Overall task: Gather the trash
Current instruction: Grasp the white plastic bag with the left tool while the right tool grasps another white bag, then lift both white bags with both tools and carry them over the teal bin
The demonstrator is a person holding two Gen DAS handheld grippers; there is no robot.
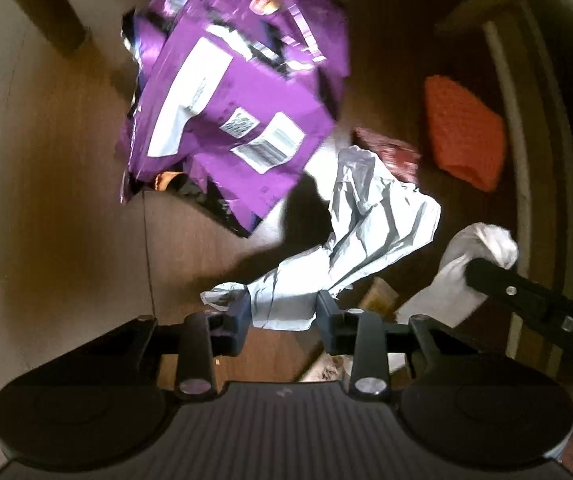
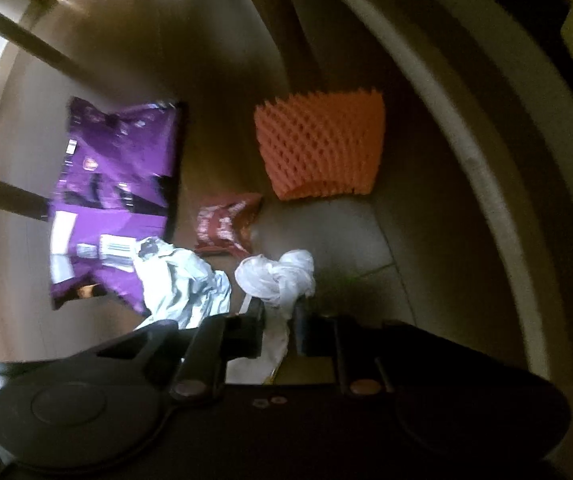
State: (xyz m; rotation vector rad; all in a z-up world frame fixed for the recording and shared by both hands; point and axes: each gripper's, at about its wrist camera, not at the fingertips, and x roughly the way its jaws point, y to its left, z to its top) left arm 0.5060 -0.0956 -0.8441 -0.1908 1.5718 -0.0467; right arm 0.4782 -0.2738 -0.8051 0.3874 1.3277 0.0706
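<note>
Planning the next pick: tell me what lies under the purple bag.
Under the purple bag the lower edge shows a black and orange wrapper peeking out on the wooden floor. Anything further beneath is covered.

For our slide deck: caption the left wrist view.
Left gripper pinches crumpled silver wrapper beside purple bag.

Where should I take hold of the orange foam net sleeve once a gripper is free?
Grip the orange foam net sleeve at one open end, probably the end nearest the red wrapper, coming straight down. It lies flat on the floor, apart from the other trash, and its soft mesh should pinch easily.
</note>
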